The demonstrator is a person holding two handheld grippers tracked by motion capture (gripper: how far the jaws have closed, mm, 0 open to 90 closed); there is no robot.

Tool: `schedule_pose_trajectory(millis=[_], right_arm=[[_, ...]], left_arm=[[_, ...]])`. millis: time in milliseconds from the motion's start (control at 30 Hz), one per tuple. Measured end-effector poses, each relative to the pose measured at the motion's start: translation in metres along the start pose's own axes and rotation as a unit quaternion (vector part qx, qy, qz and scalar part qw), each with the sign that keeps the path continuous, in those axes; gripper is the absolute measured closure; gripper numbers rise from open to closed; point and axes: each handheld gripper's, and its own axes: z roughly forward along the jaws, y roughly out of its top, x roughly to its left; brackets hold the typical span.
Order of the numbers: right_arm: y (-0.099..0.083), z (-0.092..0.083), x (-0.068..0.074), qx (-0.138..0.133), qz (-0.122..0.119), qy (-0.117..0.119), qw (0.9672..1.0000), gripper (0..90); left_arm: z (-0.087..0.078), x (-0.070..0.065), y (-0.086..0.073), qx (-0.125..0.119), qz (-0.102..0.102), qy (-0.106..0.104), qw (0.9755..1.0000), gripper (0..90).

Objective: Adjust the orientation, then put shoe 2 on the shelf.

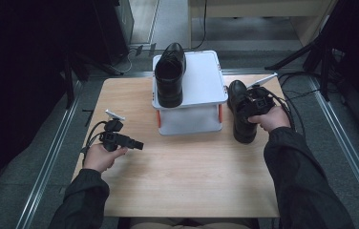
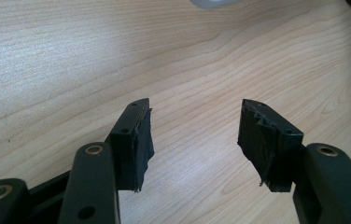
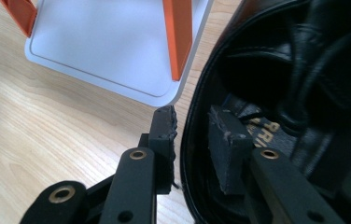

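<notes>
One black leather shoe (image 1: 170, 76) stands on the top shelf of a white two-level stand (image 1: 201, 81) with orange posts (image 3: 178, 32). A second black shoe (image 1: 244, 131) lies on the wooden table (image 1: 187, 171) just right of the stand. My right gripper (image 1: 252, 106) is at this shoe's opening. In the right gripper view its jaws (image 3: 192, 116) straddle the shoe's side wall (image 3: 190, 154), one pad outside and one inside, with slim gaps, so it is open. My left gripper (image 1: 139, 144) hovers over bare wood at the table's left, jaws (image 2: 194, 135) open and empty.
The right half of the stand's top shelf (image 1: 206, 71) is bare white. Cables (image 1: 290, 95) trail off the table's right edge. Metal floor rails (image 1: 48, 157) run along both sides, and black tripod legs (image 1: 306, 55) stand at the back right.
</notes>
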Motion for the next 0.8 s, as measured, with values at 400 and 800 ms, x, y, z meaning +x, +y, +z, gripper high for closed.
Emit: schedule_pose_trajectory(millis=[400, 800], right_arm=[[-0.005, -0.031, -0.020, -0.009, 0.009, -0.010, 0.9999, 68.6], [-0.013, -0.041, -0.053, -0.013, 0.036, -0.025, 0.9990, 67.0]], left_arm=[[0.002, 0.000, 0.001, 0.005, 0.003, 0.002, 1.0000, 43.9], [0.004, -0.001, 0.001, 0.009, 0.006, 0.003, 0.9999, 43.9]])
